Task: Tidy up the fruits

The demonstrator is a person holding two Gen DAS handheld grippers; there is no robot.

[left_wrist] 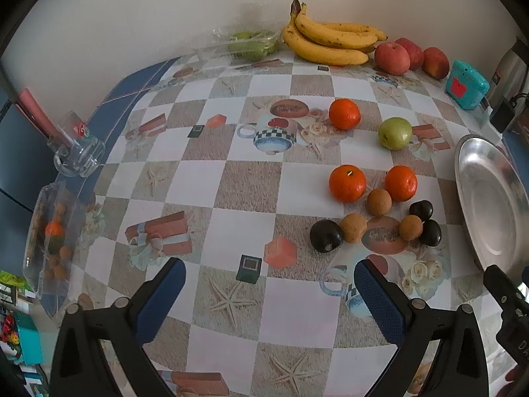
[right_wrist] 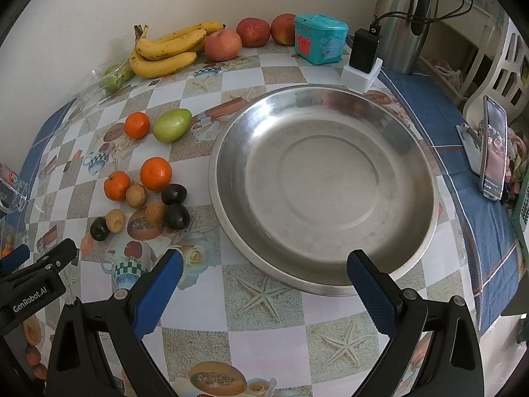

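Broad checked counter [right_wrist: 264,314] under a printed cloth, spreading beneath both sets of fingers. Next in size, a round steel dish [right_wrist: 420,218], bare inside, directly ahead of the right gripper [right_wrist: 264,273], near rim reaching in between its blue fingers [right_wrist: 158,291]; those spread wide, gripping nothing. Seen from the left wrist, same dish [left_wrist: 463,178] off beyond the right-hand finger. Left gripper [left_wrist: 269,279] likewise wide apart and empty, blue pads [left_wrist: 380,301] hanging above bare cloth.

Far ahead of the left fingers, against the wall: a bunch of bananas [left_wrist: 327,41], three red apples [left_wrist: 391,58] touching in a row just right of them, a clear bag of green fruit [left_wrist: 251,44] just left.

Closer, ahead and right of the left fingers, loose fruit on the counter: a green apple [left_wrist: 395,132], one orange [left_wrist: 344,113] beside it, two more oranges [left_wrist: 347,183] nearer. Touching or nearly touching those, a small cluster of three brown round fruits [left_wrist: 379,201] and three dark plums [left_wrist: 325,235], nearest just past the right-hand fingertip. From the right wrist, same cluster [right_wrist: 147,203] left of the left-hand finger, beside the dish but apart from it.

Teal box [right_wrist: 320,38] near the apples, far ahead of the right fingers.
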